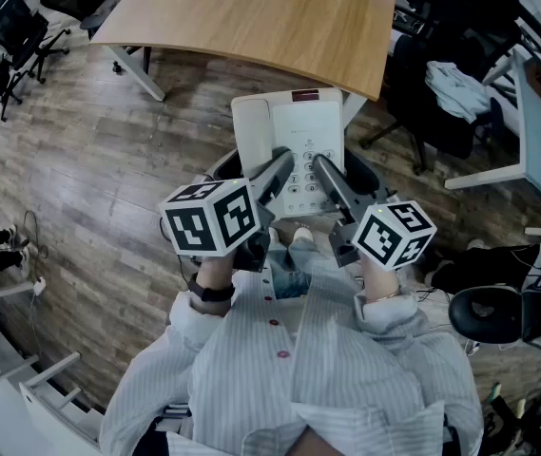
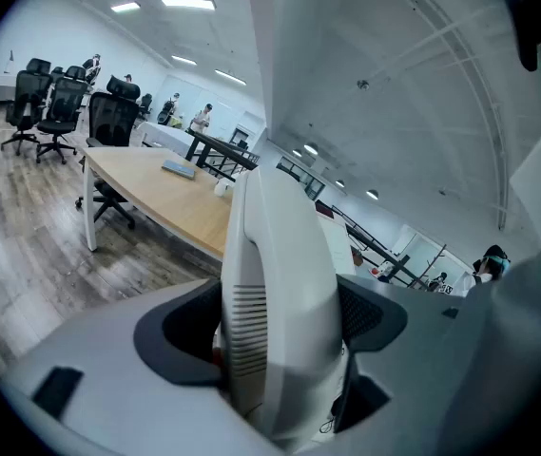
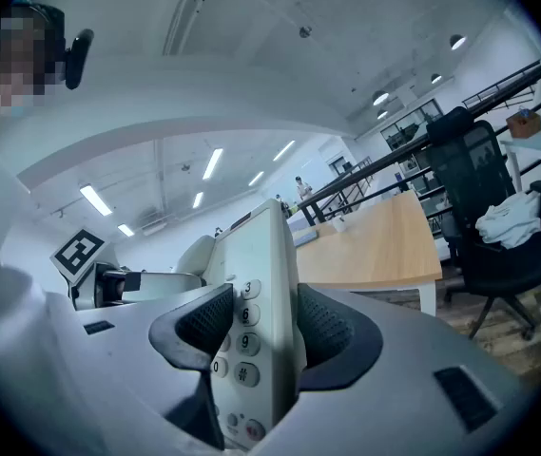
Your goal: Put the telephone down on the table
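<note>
Since your left gripper [image 1: 280, 167] and right gripper [image 1: 321, 166] each pinch the near edge of the stiff white plastic desk telephone [image 1: 300, 123], hold it level; its handset [image 1: 249, 126] may slip.

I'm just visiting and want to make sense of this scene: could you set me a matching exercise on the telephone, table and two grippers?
Things: 1 telephone; 2 table; 3 left gripper; 4 right gripper.
States: A shut on the keypad side; B wooden, beyond the telephone; C shut on the handset side; D white, held over the floor.
Pairs: 1-D; 2-B; 3-C; 4-A.
</note>
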